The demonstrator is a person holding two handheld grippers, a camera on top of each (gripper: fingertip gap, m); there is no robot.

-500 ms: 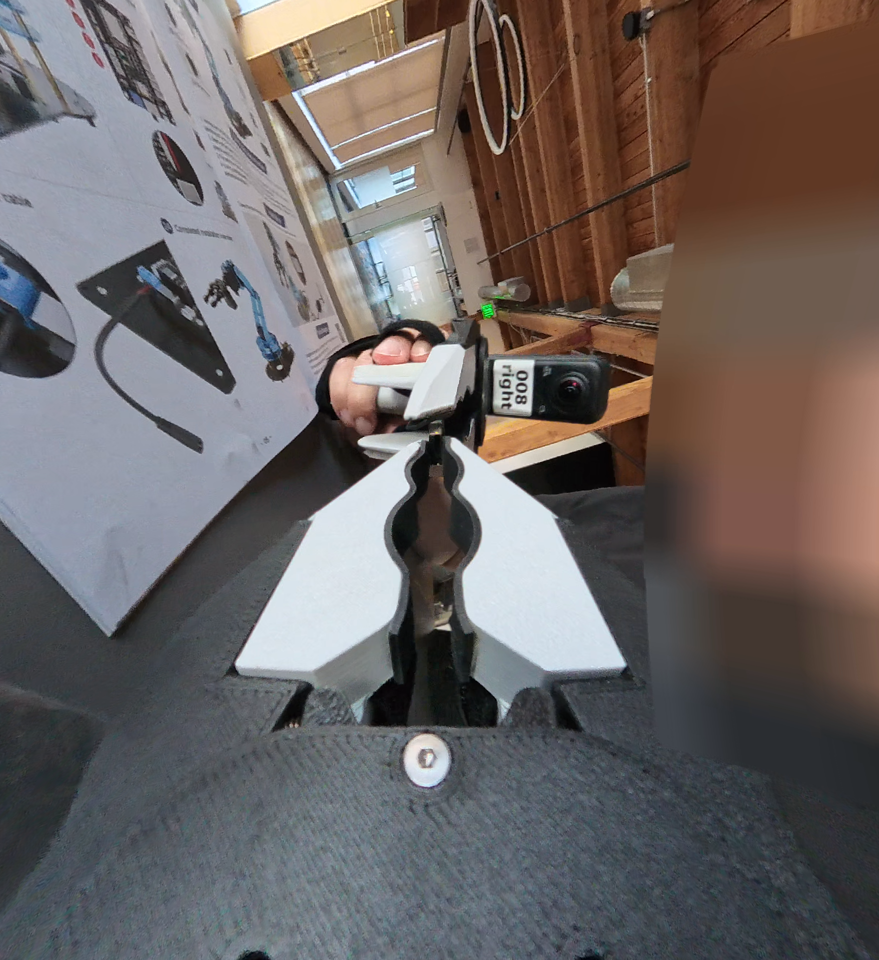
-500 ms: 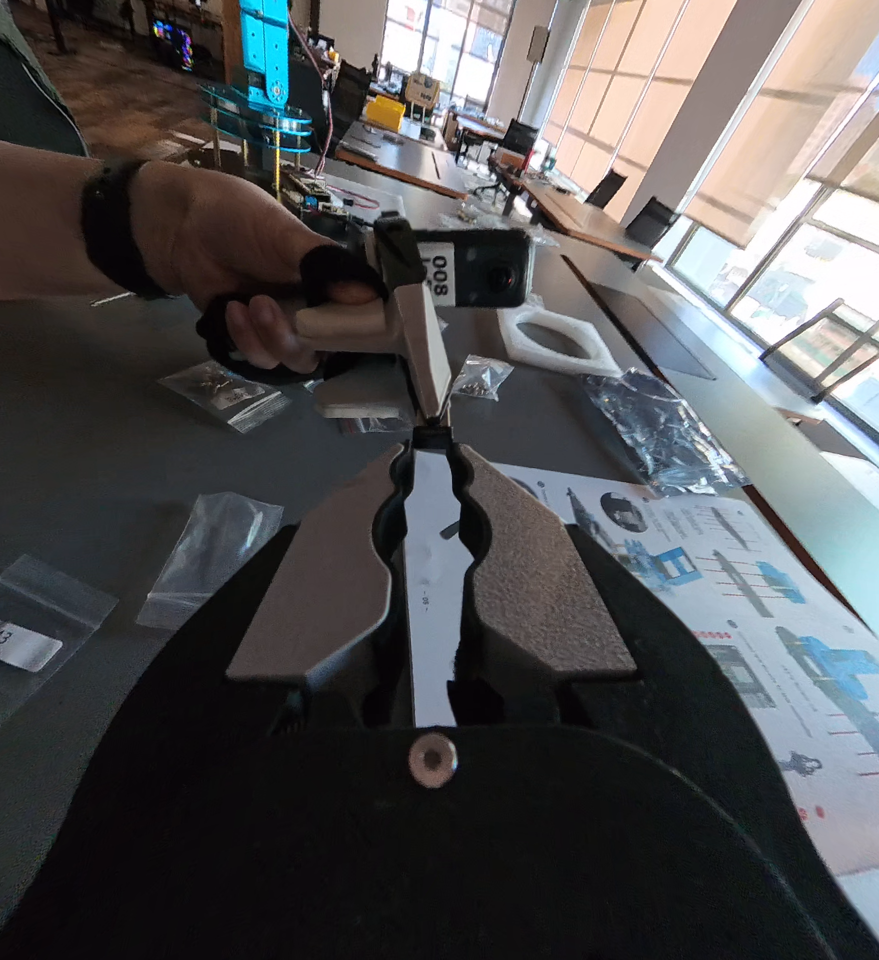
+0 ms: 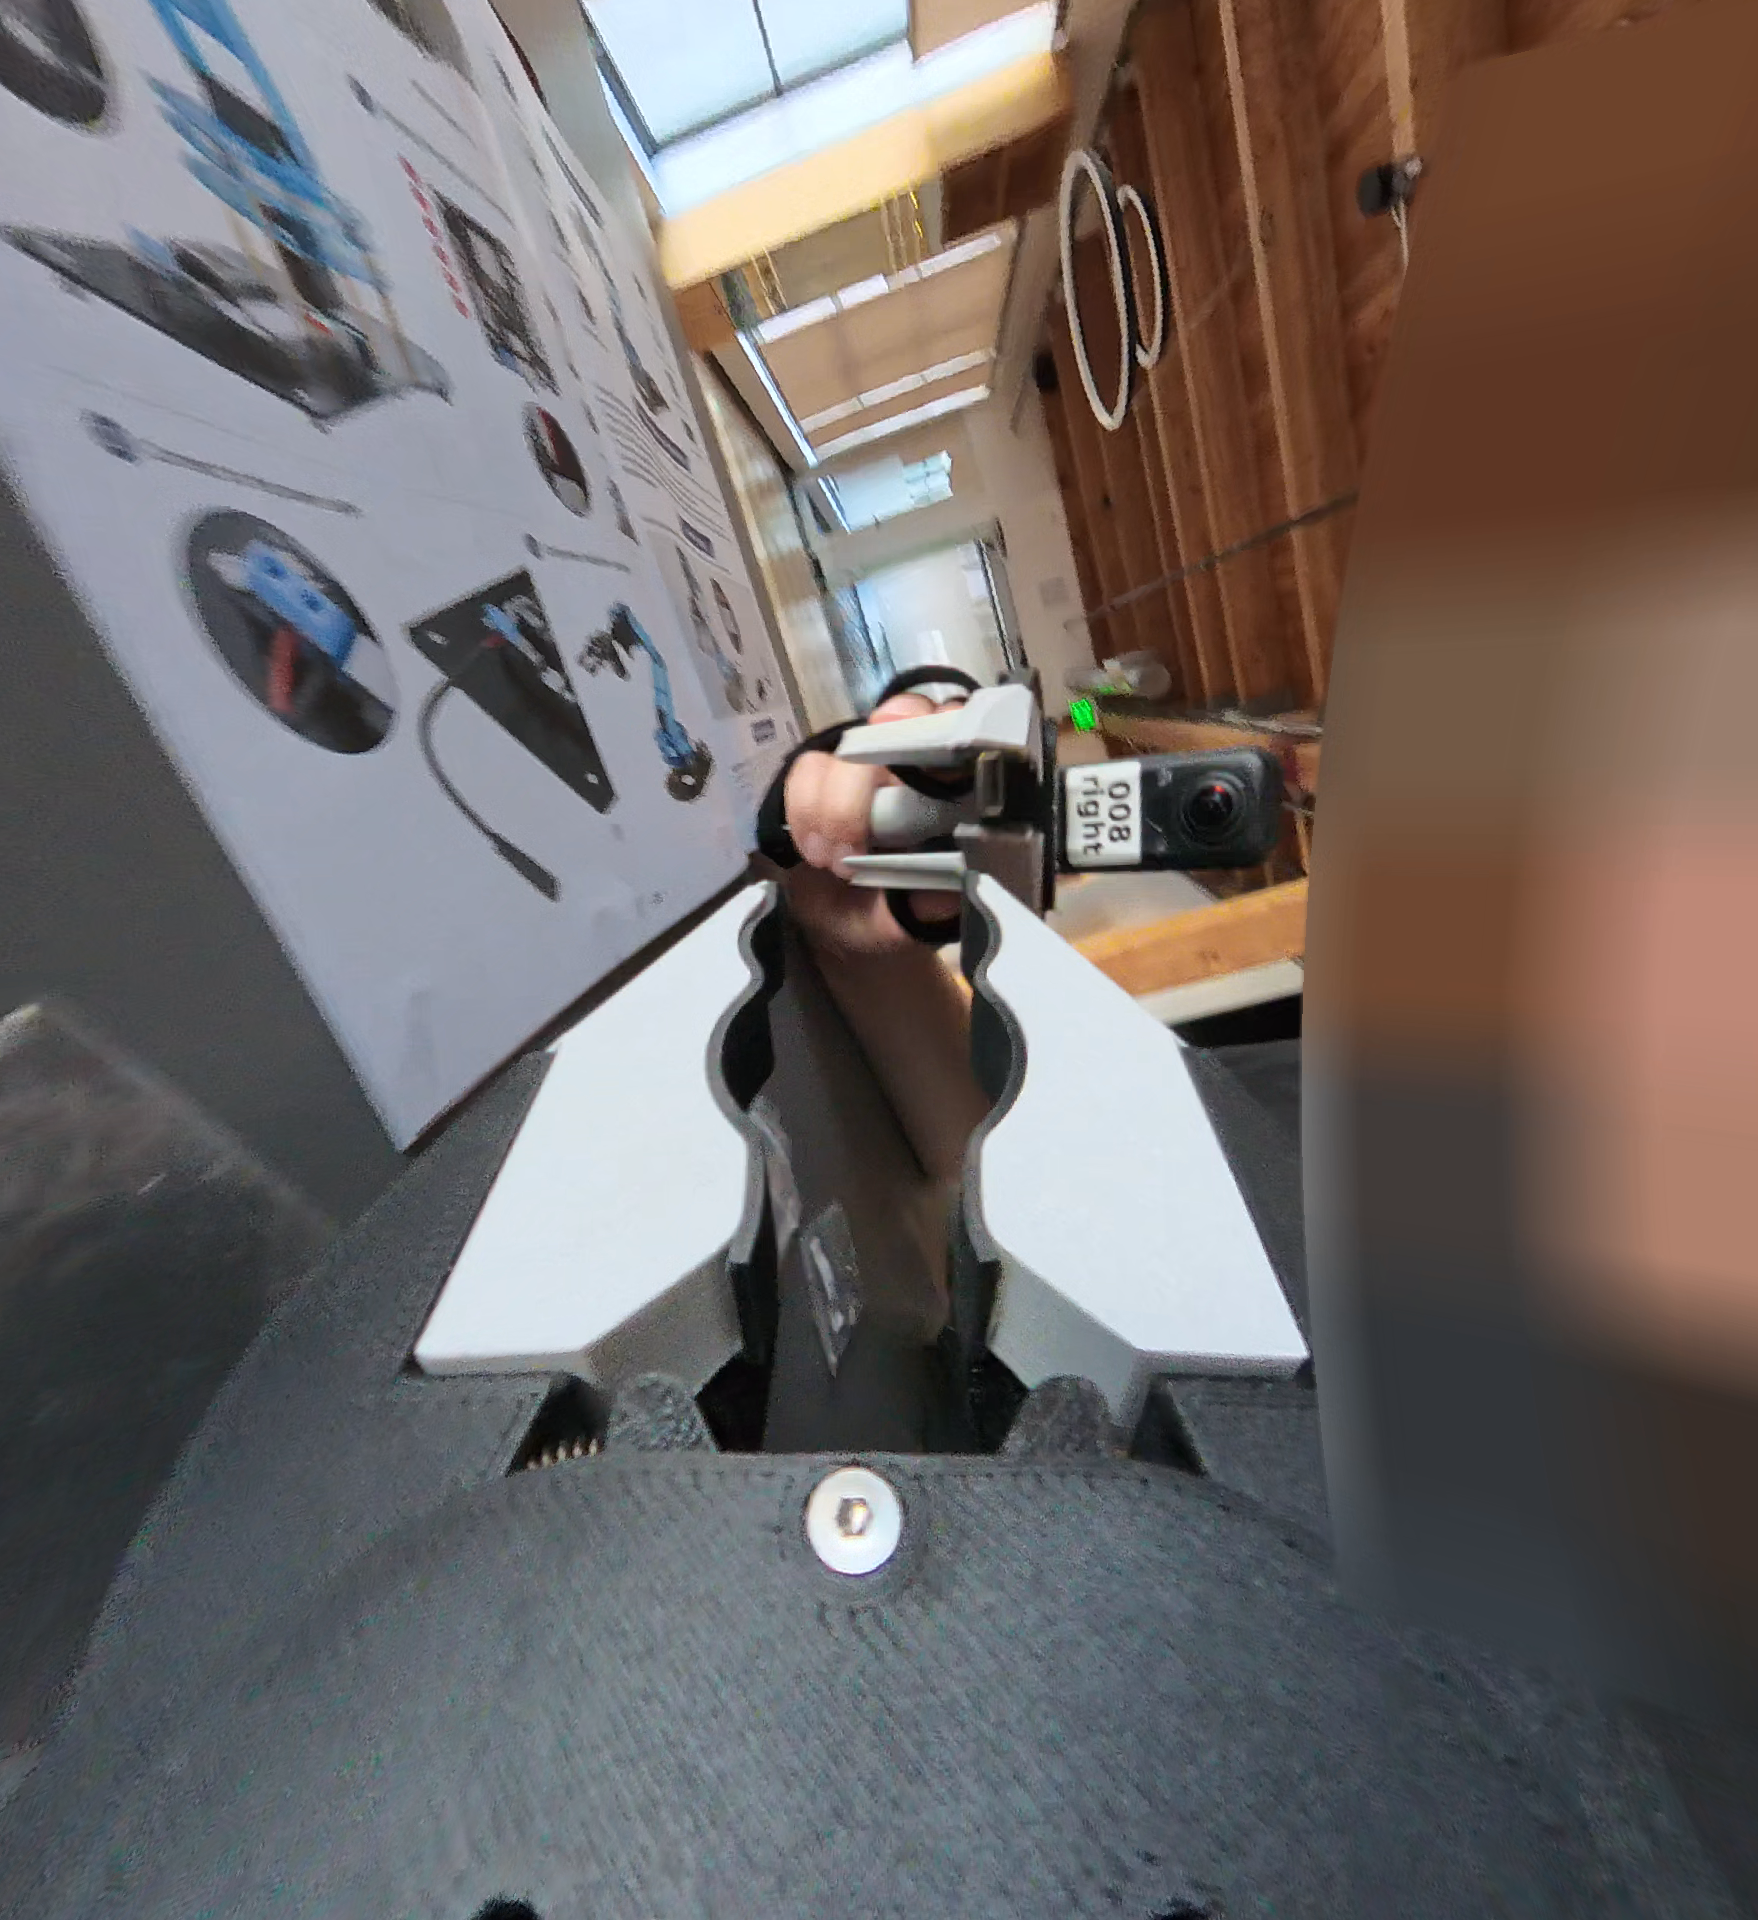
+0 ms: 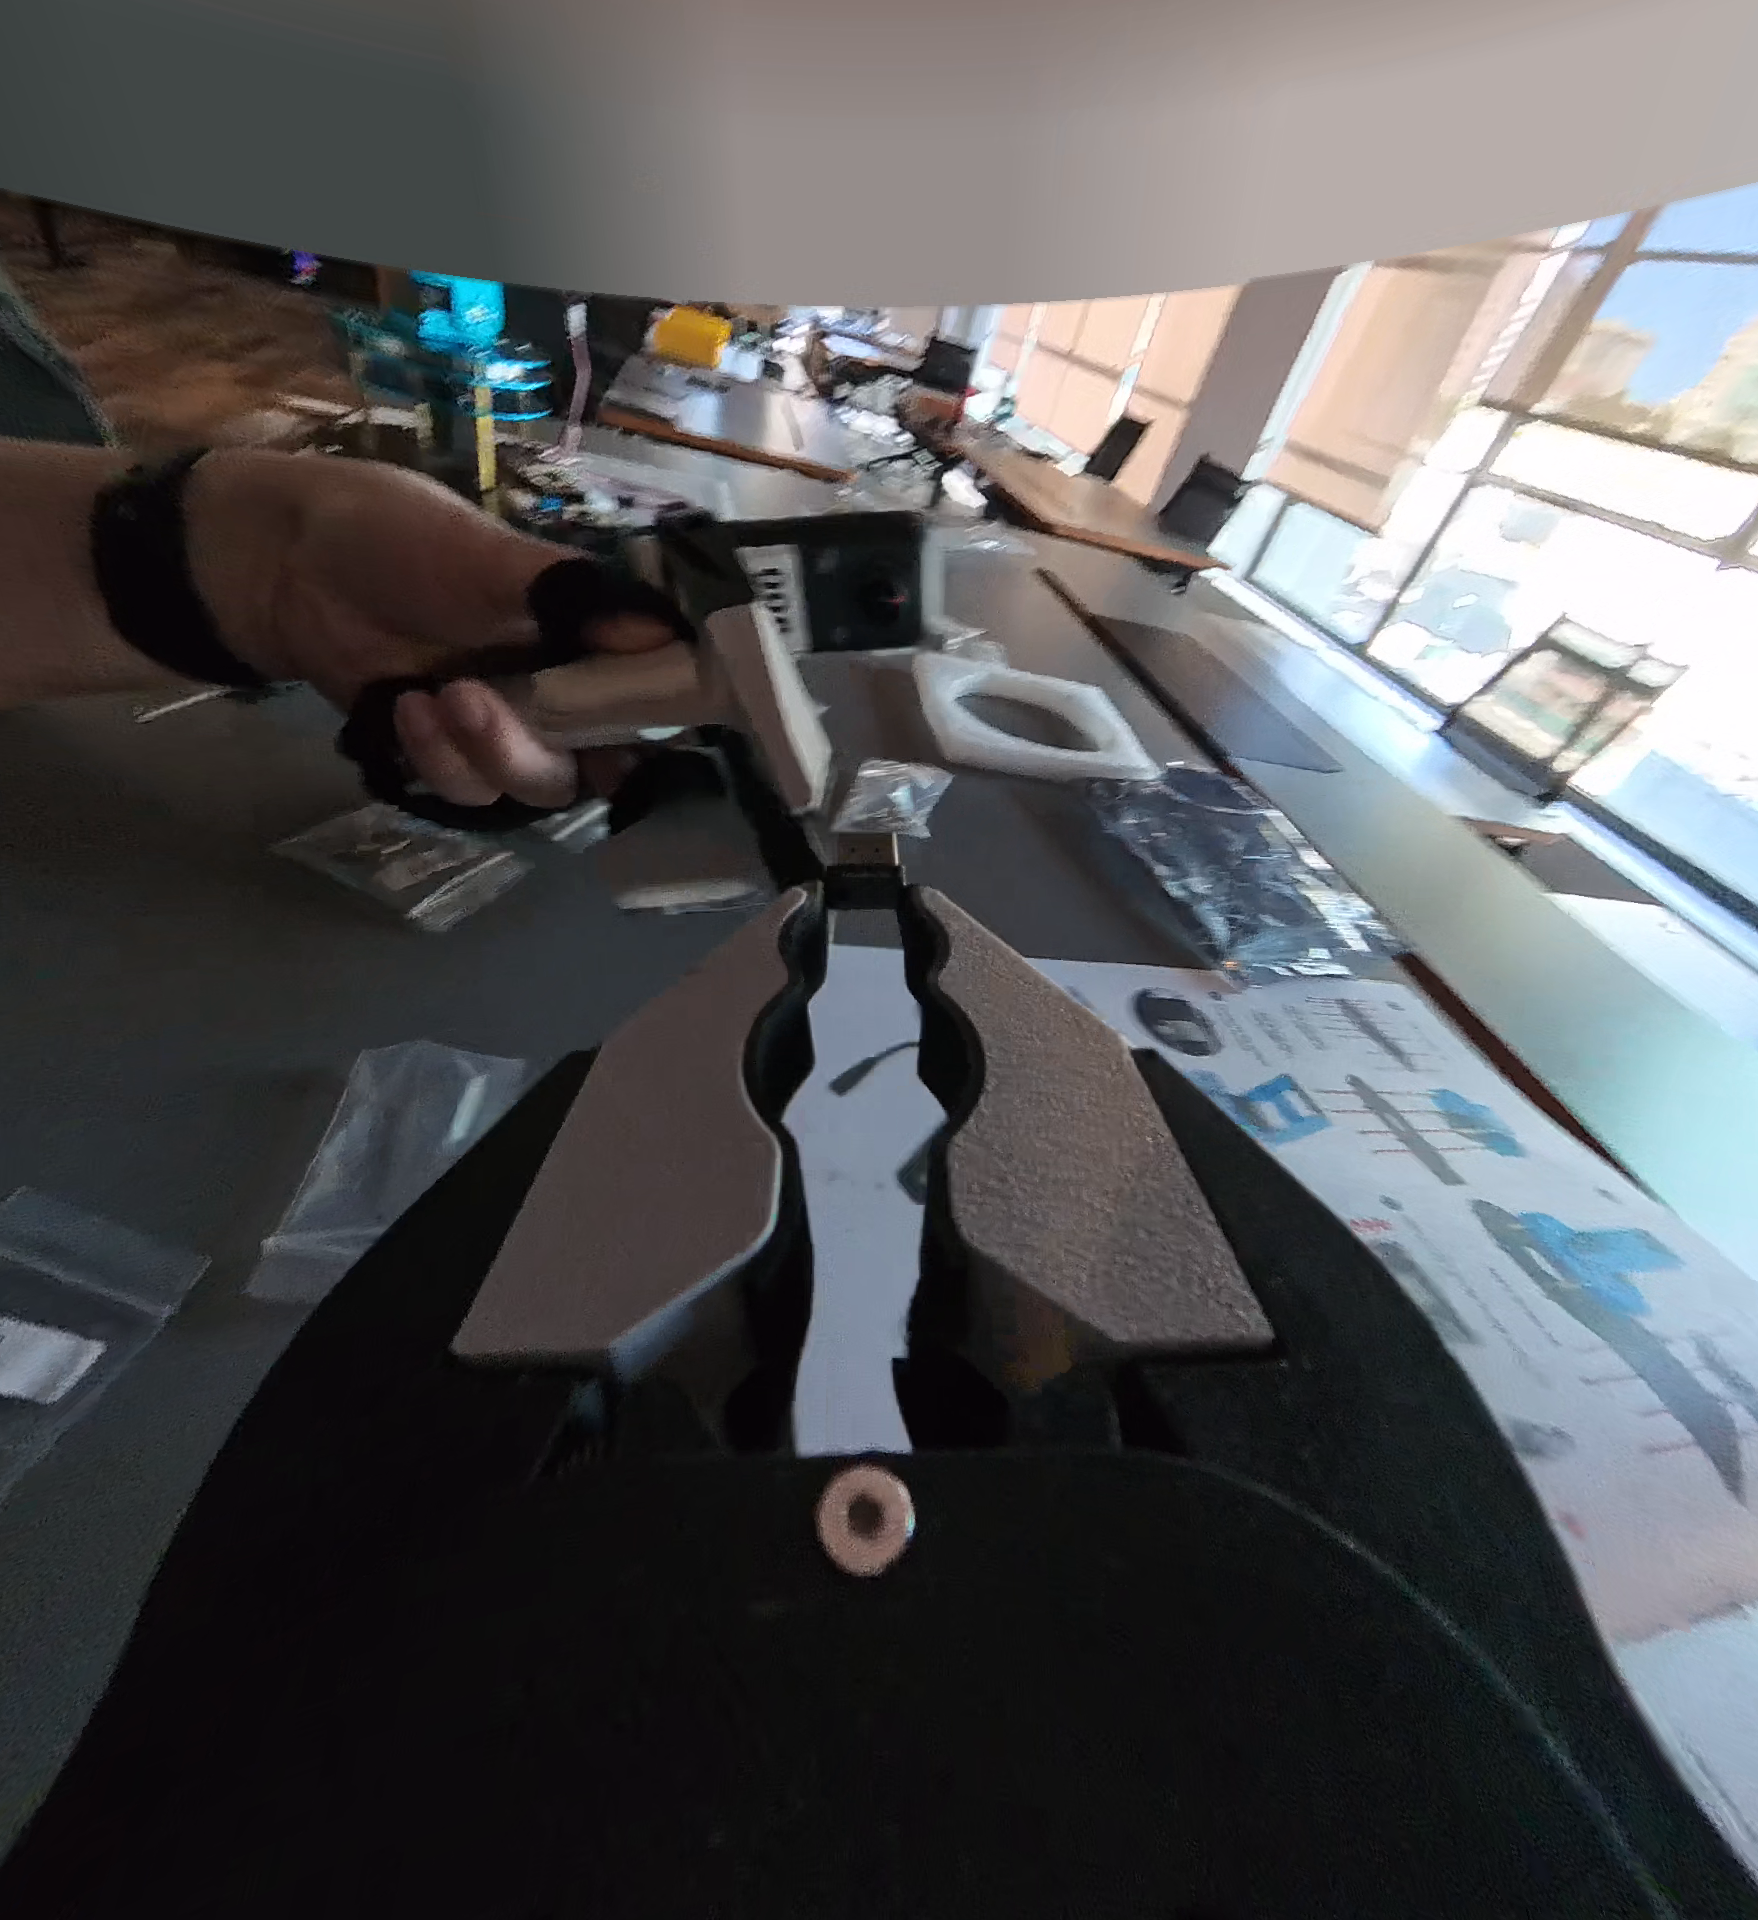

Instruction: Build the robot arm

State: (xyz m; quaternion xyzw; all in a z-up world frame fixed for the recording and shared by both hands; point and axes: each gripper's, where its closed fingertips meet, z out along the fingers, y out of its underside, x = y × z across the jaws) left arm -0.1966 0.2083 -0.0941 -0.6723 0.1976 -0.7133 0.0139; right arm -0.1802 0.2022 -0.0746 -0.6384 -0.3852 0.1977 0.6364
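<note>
Since half a second ago, the left hand-held gripper point(image 3: 870, 914) has spread wide and holds nothing. Right hand-held gripper point(image 4: 862, 906) pinches a small black connector point(image 4: 862, 868) at its tips, above the worktop point(image 4: 127, 987). Clear bags point(image 4: 407, 1122) lie nearby — contents too blurred to tell.

I work at a long grey table point(image 4: 127, 987) in an open-plan robotics workspace: small plastic parts bags point(image 4: 407, 857) and a printed assembly sheet point(image 4: 1477, 1195) of robot-arm diagrams lie around me, a blue robot arm point(image 4: 459, 312) stands blurred beyond, desks with chairs point(image 4: 1124, 447) run beside tall shaded windows point(image 4: 1581, 499), and timber walls point(image 3: 1218, 416) carry ring lights point(image 3: 1098, 291).
</note>
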